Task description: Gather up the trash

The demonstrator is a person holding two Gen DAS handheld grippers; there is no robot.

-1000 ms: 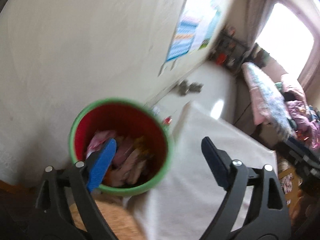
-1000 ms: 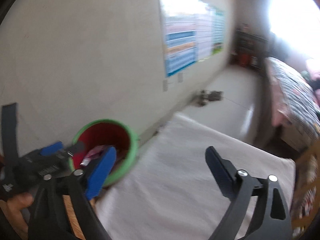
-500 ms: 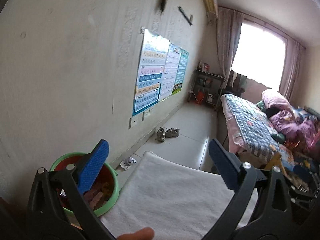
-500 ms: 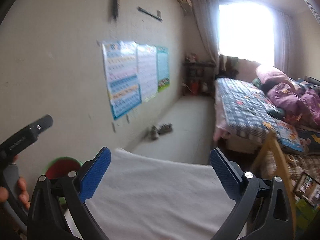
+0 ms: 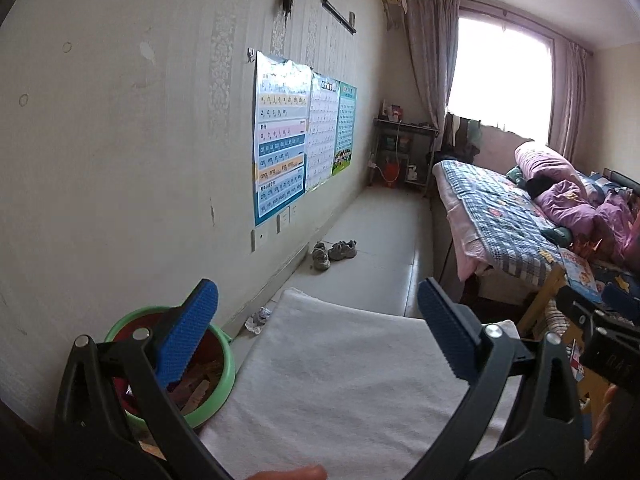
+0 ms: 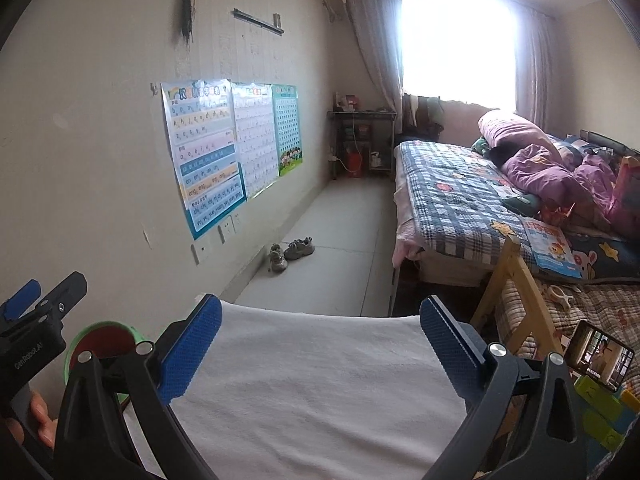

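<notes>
A green bin with a red inside (image 5: 224, 364) stands at the left edge of the white-towelled table (image 5: 340, 376), against the wall, with wrappers in it. It also shows in the right wrist view (image 6: 100, 340). My left gripper (image 5: 316, 336) is open and empty, raised above the table beside the bin. My right gripper (image 6: 320, 344) is open and empty over the towel (image 6: 312, 380). A crumpled piece of paper (image 5: 258, 316) lies on the floor by the wall beyond the table.
A pair of shoes (image 5: 334, 252) sits on the floor by the wall. A bed (image 6: 472, 200) with bedding fills the right side. A wooden chair frame (image 6: 516, 300) and a phone (image 6: 602, 354) are at right. Posters (image 5: 296, 140) hang on the wall.
Both grippers have lifted and tilted up from the bin, so the views now look across the room. The bin has dropped to the lower left of both views.
</notes>
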